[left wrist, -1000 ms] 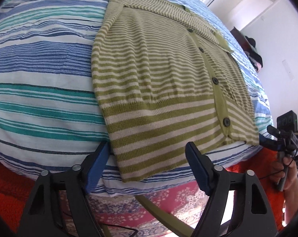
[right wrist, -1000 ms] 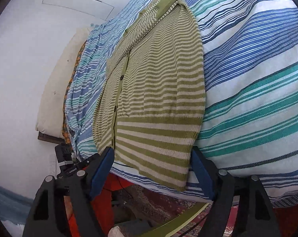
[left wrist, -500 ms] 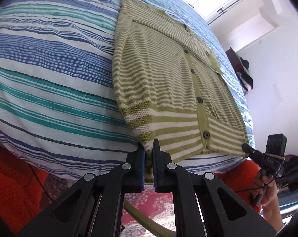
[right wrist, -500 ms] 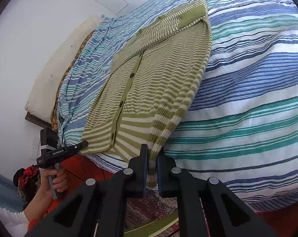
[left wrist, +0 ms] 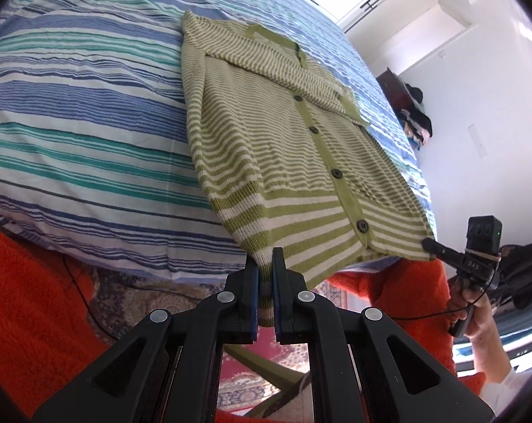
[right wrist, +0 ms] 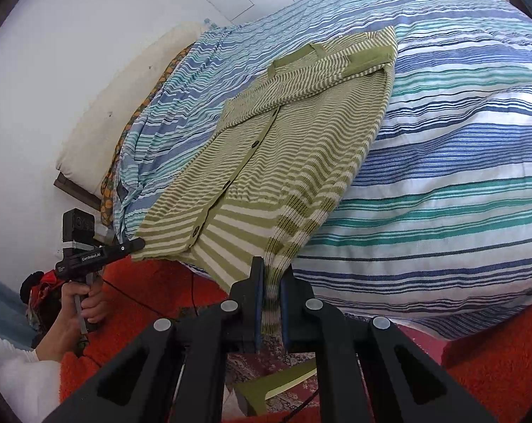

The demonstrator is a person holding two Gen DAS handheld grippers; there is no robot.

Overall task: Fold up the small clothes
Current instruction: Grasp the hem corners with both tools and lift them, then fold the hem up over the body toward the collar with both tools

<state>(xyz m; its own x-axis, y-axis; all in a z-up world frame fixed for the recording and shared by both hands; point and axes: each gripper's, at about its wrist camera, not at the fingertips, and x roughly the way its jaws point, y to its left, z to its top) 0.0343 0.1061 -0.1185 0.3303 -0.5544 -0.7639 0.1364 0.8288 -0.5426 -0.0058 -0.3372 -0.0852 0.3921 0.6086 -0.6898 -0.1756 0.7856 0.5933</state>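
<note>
"GenRobot.AI" is printed on my left tong (right wrist: 139,245); both it and my right tong (right wrist: 272,275) pinch the green-and-cream striped knit cardigan's (left wrist: 283,148) hem, collar pointing away up the striped bedspread (left wrist: 82,134).

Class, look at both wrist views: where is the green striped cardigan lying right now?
The cardigan lies buttoned-side up on the striped bedspread, its hem overhanging the bed's near edge. The left gripper and right gripper each pinch a bottom corner.

Black claw (left wrist: 265,275), blue pads (left wrist: 254,294)
</note>
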